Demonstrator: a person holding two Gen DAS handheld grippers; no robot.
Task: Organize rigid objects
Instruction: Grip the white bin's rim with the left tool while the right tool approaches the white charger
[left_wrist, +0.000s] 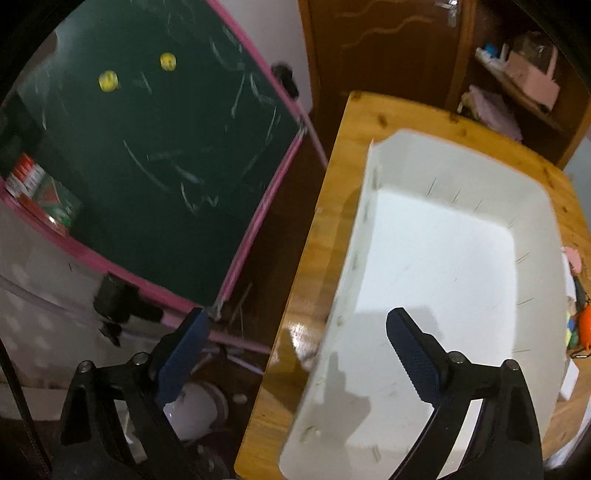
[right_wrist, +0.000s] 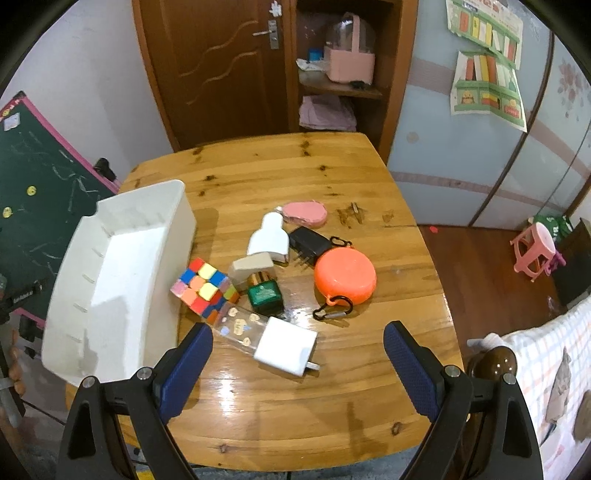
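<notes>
A white bin (right_wrist: 110, 280) stood at the left side of the wooden table (right_wrist: 332, 406), its long axis running from the near edge toward the far one and its open top facing up; nothing could be seen inside it. In the left wrist view the left gripper (left_wrist: 295, 354) hung over the bin's left rim with jaws spread wide and nothing between them, one fingertip outside the bin over the floor, the other above the bin's floor (left_wrist: 436, 266). A green chalkboard (left_wrist: 155, 155) in a pink frame leaned beside the table.

Just right of the bin lay a cluster of small items: a colour cube (right_wrist: 203, 291) touching the bin's wall, a clear patterned case (right_wrist: 240, 326) lying slantwise and touching a white charger (right_wrist: 286, 345) whose prongs pointed toward the near right, a green bottle (right_wrist: 265, 293), a beige block (right_wrist: 251, 267), a white bottle-shaped piece (right_wrist: 271, 236) with its narrow end pointing away, a black adapter (right_wrist: 308, 242), a pink pad (right_wrist: 306, 213) and an orange round case (right_wrist: 345, 275) with a black carabiner (right_wrist: 330, 314).

The right gripper (right_wrist: 297, 350) hovered above the near side of the cluster, fingers apart, gripping nothing.
</notes>
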